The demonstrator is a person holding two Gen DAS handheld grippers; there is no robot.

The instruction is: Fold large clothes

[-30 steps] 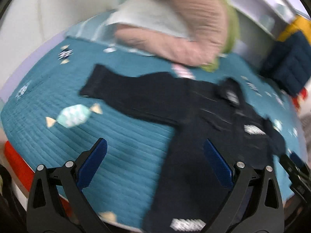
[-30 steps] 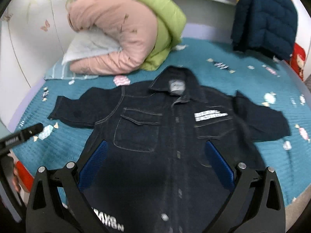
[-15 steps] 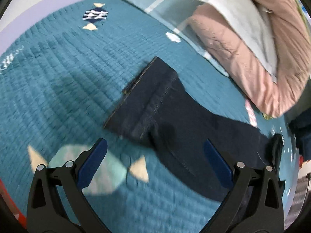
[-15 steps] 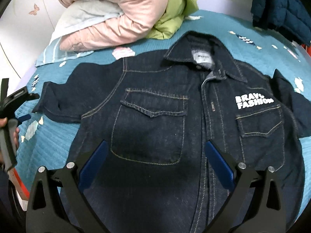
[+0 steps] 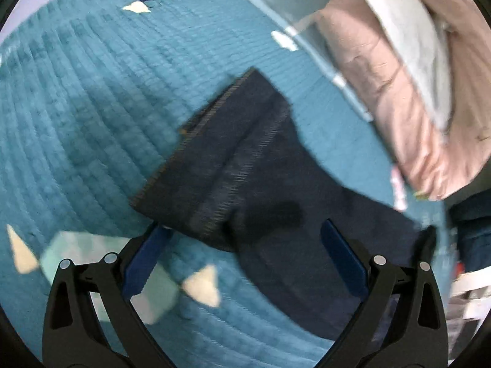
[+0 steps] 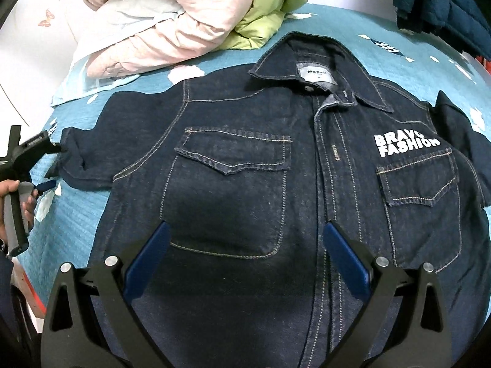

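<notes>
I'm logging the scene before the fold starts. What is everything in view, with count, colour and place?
denim jacket: one, dark navy, spread flat front-up on the bed, collar toward the pillows
sleeve cuff: one, navy, just ahead of the left gripper
bedspread: one, teal, under everything
pink quilt: one, bundled at the head of the bed
green quilt: one, lime, beside the pink one
pillow: one, pale blue, under the quilts
puffer jacket: one, dark blue, far right corner
left gripper: open, at the cuff
right gripper: open, over the chest
</notes>
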